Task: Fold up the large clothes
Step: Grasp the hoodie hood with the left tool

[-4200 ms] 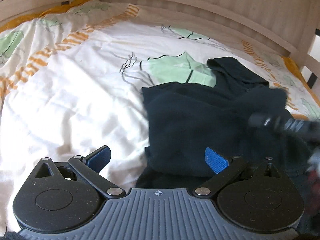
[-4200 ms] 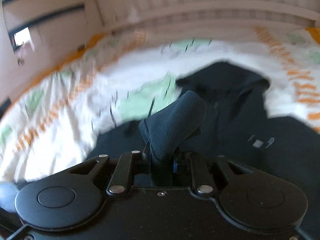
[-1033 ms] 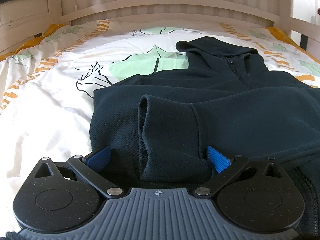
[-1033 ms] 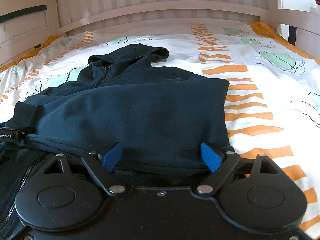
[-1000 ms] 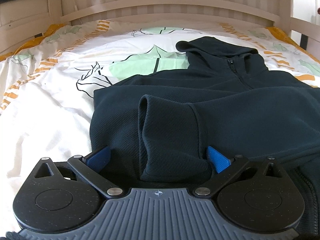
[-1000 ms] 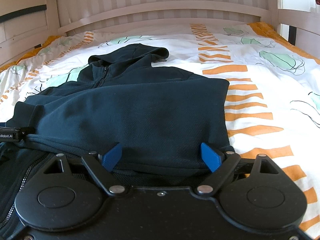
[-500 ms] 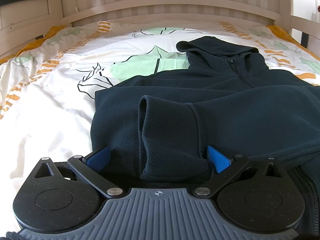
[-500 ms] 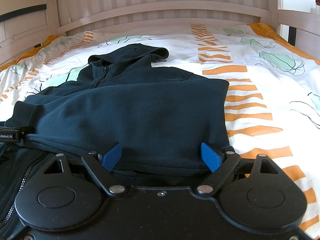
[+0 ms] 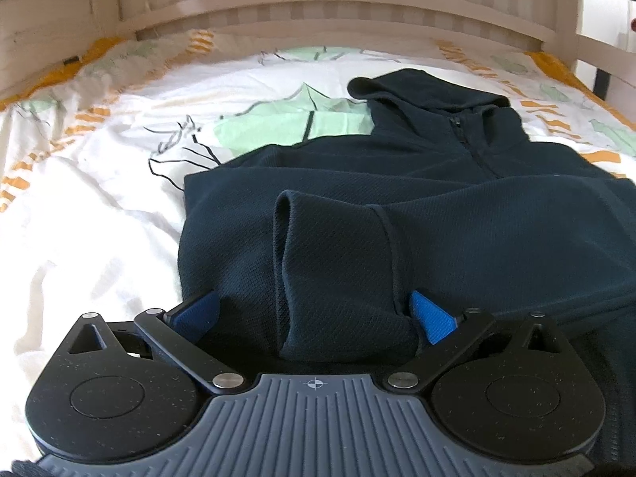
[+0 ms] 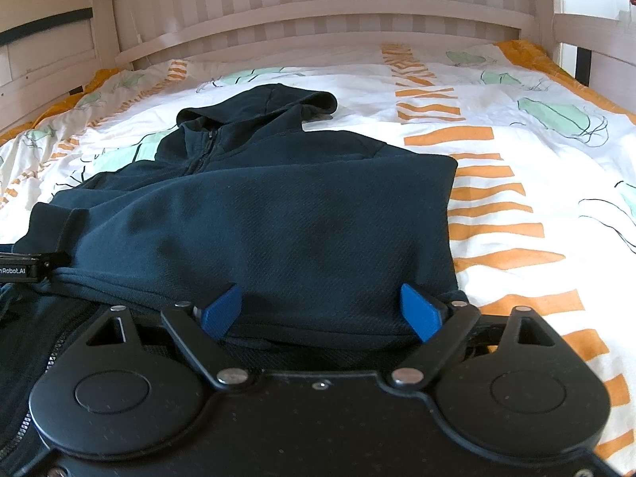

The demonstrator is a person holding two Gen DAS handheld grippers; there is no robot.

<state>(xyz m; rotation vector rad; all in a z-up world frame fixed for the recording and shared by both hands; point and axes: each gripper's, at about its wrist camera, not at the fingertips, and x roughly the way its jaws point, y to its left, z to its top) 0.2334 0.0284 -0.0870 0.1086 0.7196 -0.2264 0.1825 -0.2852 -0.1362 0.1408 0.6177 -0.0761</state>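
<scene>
**Both grippers stand wide over the folded navy hoodie**

The left gripper (image 9: 314,314) has its jaws spread wide, blue pads (image 9: 431,316) apart, gripping nothing. A sleeve cuff (image 9: 338,270) of the navy zip hoodie (image 9: 457,214) lies between those jaws, folded across the body of the garment. The right pad sits just beside the cuff's edge; whether it touches I cannot tell. Left of the jaws lies the bare white duvet (image 9: 87,206) with its green and orange print.

The right gripper (image 10: 322,310) also has its jaws wide, and they are opening at this moment. The hoodie's folded lower part (image 10: 318,238) lies between them, unpinched. Ahead of both sets of jaws the hood (image 10: 262,107) points toward the wooden slatted headboard (image 10: 318,16). Right of the right jaws, orange stripes run across the duvet.
</scene>
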